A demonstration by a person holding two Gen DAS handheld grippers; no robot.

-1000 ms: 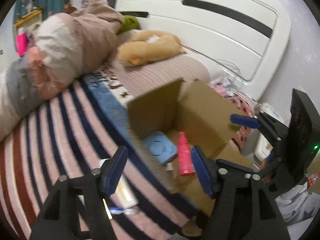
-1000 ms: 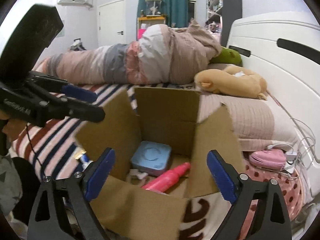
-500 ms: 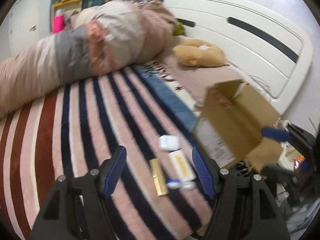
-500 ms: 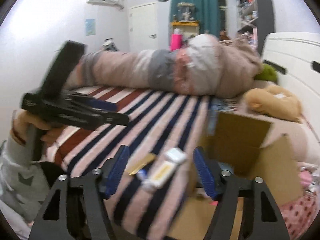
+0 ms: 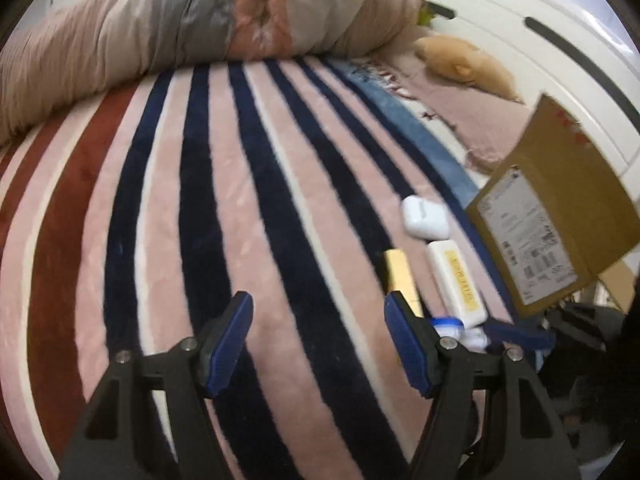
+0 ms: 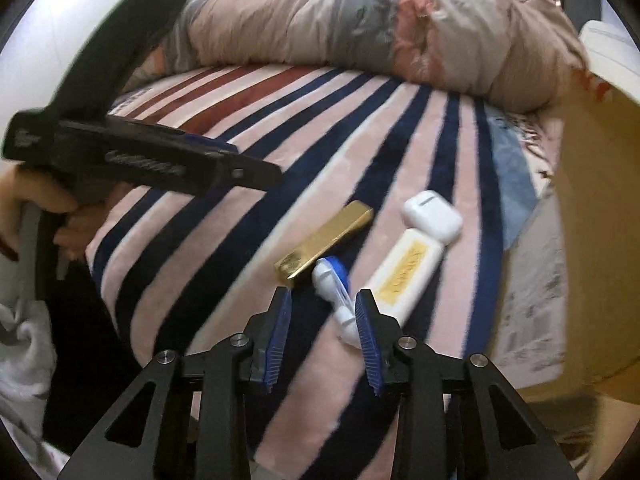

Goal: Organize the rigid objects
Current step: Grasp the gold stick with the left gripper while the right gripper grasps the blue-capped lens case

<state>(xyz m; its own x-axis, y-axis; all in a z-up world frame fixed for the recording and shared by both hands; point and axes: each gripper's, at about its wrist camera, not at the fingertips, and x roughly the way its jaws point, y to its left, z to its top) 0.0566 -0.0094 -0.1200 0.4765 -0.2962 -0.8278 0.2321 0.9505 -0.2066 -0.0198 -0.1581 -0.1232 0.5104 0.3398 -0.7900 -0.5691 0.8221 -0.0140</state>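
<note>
Both grippers are spread apart and hold nothing. The right gripper is low over the striped bed, near a small blue-and-white case. The left gripper hovers over the stripes. The gold bar, white tube and earbud case lie just beside the cardboard box.

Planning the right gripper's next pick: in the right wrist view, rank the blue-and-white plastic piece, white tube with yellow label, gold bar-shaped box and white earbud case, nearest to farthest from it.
From the right gripper:
1. Blue-and-white plastic piece, just beyond the fingertips, slightly right.
2. White tube with yellow label, right of it.
3. Gold bar-shaped box, ahead, angled; its near end makes 2 and 3 close to call.
4. White earbud case, farthest, upper right.
</note>
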